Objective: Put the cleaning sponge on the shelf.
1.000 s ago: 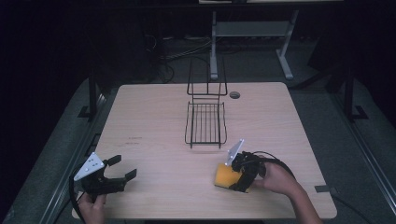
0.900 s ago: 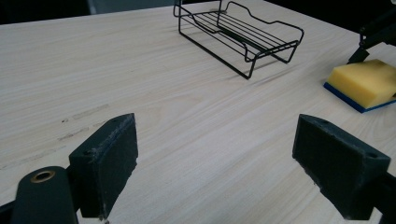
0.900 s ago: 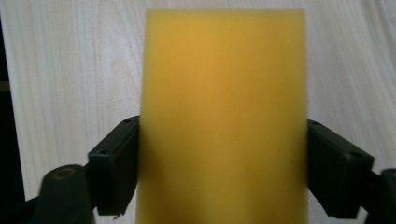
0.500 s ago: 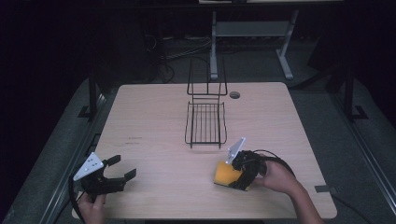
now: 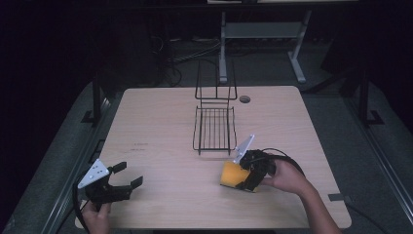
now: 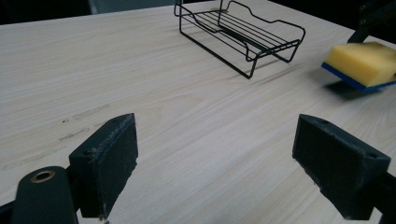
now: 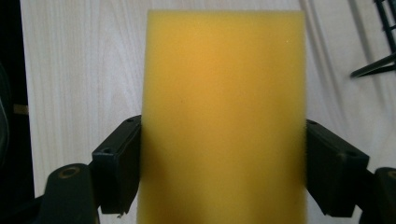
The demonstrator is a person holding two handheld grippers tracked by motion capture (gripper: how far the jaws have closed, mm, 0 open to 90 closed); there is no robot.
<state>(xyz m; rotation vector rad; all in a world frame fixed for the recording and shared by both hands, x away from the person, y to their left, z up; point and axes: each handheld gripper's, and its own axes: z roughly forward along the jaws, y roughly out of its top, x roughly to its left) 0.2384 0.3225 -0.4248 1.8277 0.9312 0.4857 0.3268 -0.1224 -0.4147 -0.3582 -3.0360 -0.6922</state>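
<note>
Two hand-held grippers work over a pale wooden table (image 5: 160, 122). The right hand (image 5: 287, 176) reaches in from the table's near right corner, forearm angled toward the centre, and holds the right gripper (image 5: 245, 179) low over the near right part of the tabletop. Its jaws pinch a yellow sponge (image 5: 232, 175) by its two long sides; the sponge lies just in front of the near end of a black wire rack (image 5: 214, 127), which stands at the middle of the table and reaches toward the far edge. The left hand (image 5: 96, 216) sits at the near left corner with the left gripper (image 5: 128, 176) pointing toward the centre, its jaws spread wide with nothing between them.

The right gripper view looks straight down the sponge's yellow face (image 7: 224, 116): both black pads press against its sides, and a corner of the rack (image 7: 380, 51) shows at the upper right. The left gripper view, taken low across the tabletop, adds what the other two lack: a blue layer under the sponge (image 6: 362, 63), and a shadow beneath it that suggests it is raised slightly off the wood. It also shows the rack (image 6: 240, 30) side on and faint dark marks (image 6: 84, 114) on the wood toward the left edge.
</note>
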